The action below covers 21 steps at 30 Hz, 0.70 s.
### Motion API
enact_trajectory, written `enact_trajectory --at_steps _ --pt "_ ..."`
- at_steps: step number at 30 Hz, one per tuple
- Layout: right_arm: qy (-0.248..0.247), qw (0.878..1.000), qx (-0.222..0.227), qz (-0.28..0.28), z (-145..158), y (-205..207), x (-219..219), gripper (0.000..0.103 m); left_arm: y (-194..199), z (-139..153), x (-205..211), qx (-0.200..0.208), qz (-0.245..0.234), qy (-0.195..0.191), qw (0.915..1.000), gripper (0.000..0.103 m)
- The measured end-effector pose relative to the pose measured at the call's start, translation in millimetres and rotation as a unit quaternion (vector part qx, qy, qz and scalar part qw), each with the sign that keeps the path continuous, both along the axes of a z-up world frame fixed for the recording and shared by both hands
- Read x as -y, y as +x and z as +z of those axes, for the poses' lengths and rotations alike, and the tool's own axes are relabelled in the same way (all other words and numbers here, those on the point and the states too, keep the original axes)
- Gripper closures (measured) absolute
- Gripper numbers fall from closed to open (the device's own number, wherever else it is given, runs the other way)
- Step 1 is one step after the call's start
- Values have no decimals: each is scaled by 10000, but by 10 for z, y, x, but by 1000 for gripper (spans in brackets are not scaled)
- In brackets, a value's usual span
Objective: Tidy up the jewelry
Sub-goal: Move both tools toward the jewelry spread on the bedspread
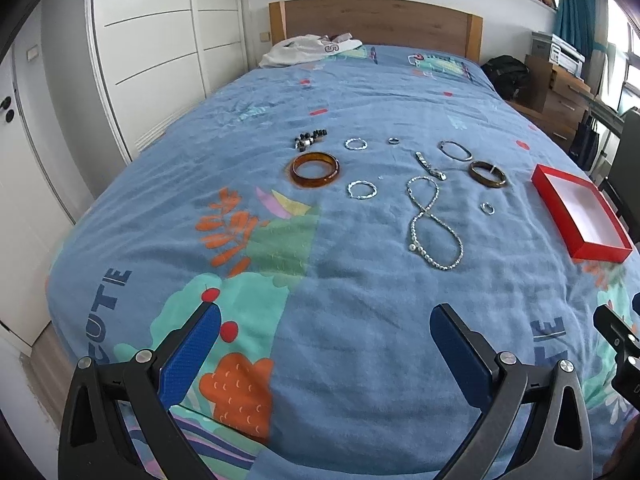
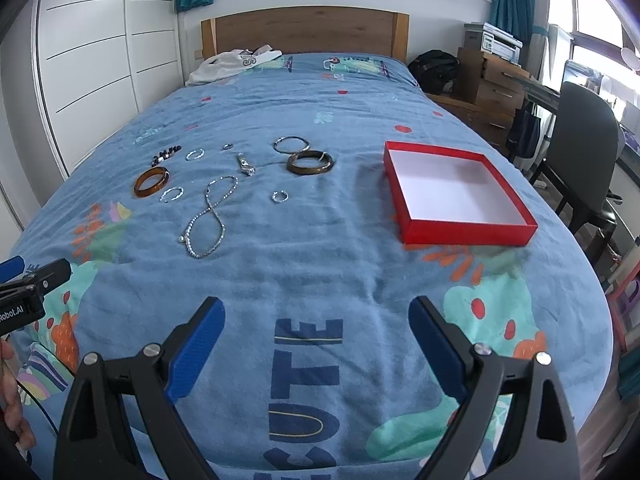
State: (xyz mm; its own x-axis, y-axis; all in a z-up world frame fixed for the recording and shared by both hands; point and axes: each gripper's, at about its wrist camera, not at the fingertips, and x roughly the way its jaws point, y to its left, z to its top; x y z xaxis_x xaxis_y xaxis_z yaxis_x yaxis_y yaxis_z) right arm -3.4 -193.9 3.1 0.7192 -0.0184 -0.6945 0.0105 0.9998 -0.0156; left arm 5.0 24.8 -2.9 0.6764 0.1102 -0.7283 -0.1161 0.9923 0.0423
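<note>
Jewelry lies spread on a blue bedspread (image 1: 340, 280). An amber bangle (image 1: 315, 169) (image 2: 151, 181), a dark brown bangle (image 1: 488, 174) (image 2: 310, 162), a silver bangle (image 1: 455, 150) (image 2: 291, 145), a long pearl necklace (image 1: 434, 222) (image 2: 210, 216), a dark bead bracelet (image 1: 309, 139) (image 2: 165, 153), small silver bracelets (image 1: 362, 190) and rings (image 1: 487, 208) are there. An empty red box (image 1: 580, 212) (image 2: 456, 192) sits to the right. My left gripper (image 1: 324, 320) and right gripper (image 2: 316, 312) are open and empty, both well short of the jewelry.
White clothing (image 1: 308, 50) lies near the wooden headboard (image 1: 376, 20). A white wardrobe (image 1: 152, 48) stands left of the bed. A desk, drawers and a dark chair (image 2: 584, 152) stand to the right. The bed's near edge is below both grippers.
</note>
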Motion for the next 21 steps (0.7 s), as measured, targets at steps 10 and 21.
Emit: enact_trajectory --at_steps 10,21 --pt "5 10000 -2 48 7 46 -40 10 95 -40 -76 -272 -13 -158 9995 1" --pt "-2 10000 15 82 36 100 -83 10 119 -49 -57 -247 -32 -53 9997 1"
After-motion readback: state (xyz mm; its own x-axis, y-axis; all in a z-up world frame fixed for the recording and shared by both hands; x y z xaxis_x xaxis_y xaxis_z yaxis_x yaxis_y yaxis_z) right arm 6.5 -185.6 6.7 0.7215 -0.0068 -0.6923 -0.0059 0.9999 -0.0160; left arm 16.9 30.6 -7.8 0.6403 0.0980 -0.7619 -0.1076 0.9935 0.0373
